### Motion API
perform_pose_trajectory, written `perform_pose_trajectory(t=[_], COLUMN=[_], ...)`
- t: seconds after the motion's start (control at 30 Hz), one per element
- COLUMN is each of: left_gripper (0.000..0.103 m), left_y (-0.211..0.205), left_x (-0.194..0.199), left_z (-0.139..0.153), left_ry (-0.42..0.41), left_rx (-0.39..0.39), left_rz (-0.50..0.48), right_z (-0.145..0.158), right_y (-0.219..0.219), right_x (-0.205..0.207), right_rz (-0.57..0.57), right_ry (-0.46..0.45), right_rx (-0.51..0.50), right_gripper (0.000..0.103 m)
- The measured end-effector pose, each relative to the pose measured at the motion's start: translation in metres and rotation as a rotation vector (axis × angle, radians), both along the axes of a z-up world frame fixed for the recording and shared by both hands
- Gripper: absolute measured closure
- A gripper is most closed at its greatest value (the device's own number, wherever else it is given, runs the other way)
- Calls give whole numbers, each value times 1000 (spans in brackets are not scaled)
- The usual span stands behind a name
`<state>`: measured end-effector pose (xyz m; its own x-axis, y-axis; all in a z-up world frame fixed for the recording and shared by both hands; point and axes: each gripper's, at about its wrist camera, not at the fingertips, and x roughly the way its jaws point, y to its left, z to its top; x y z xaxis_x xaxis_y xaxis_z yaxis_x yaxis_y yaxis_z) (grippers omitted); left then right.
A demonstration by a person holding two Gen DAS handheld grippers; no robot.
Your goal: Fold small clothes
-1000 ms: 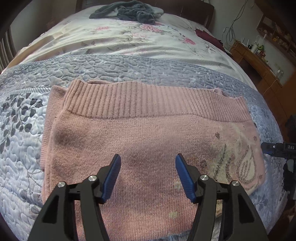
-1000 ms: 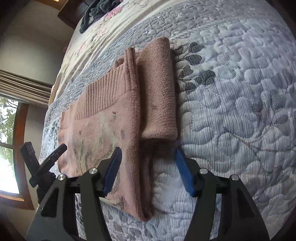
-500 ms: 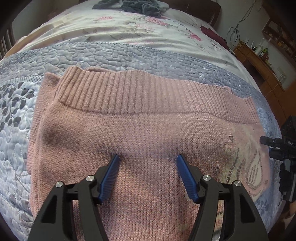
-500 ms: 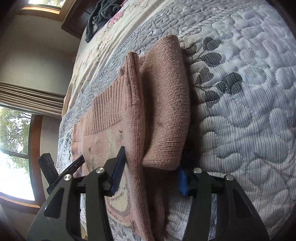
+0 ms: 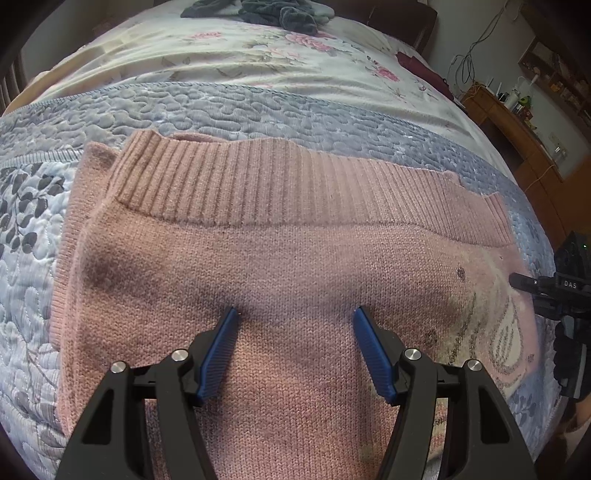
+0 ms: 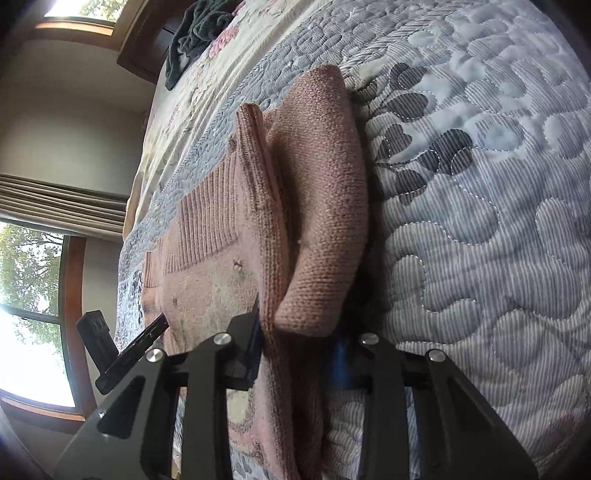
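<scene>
Sweater (image 5: 295, 266), pink knit, lies folded on the quilted bed (image 5: 229, 110). Left hand-held gripper (image 5: 295, 332) sits just above its middle, jaws wide, nothing held. Right hand-held gripper (image 6: 299, 345) straddles the folded sleeve edge at the sweater's near end; grip cannot be told.

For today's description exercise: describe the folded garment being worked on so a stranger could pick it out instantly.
Start at the bed, then find the grey-blue quilted coverlet across its near end. On it lies the pink knitted sweater. Unlike the dark clothes heaped by the headboard, it is pink, with a ribbed hem.
</scene>
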<state>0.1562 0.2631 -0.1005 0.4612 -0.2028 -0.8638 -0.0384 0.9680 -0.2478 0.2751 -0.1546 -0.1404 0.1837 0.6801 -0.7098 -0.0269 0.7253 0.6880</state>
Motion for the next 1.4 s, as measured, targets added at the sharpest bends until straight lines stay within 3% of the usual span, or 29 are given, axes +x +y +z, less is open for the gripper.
perform_pose_trajectory(t=[0.3, 0.47, 0.67, 0.8, 1.0, 1.2, 1.33, 1.4], left_gripper=[36, 36, 36, 36, 36, 36, 36, 36], left_y=[3, 15, 31, 42, 61, 74, 74, 72], left_x=[0, -11, -25, -30, -37, -39, -37, -35], left_z=[1, 21, 45, 51, 51, 45, 44, 43], left_ry=[-8, -34, -84, -92, -98, -96, -98, -97], left_rx=[-32, -108, -123, -128, -182, -220, -252, -286], left_rz=[6, 28, 19, 26, 65, 96, 99, 101], right_z=[0, 35, 103, 123, 112, 76, 67, 66], right_y=[14, 35, 112, 178, 255, 275, 275, 273], right_x=[2, 6, 7, 1, -10, -12, -11, -12], right_rz=[-14, 3, 136, 260, 382, 405, 395, 399], right_ry=[16, -10, -121, -157, -161, -112, -71, -48], right_rx=[-34, -90, -129, -160, -222, -242, -183, -128], right_gripper=[74, 77, 79, 79, 81, 80, 72, 62])
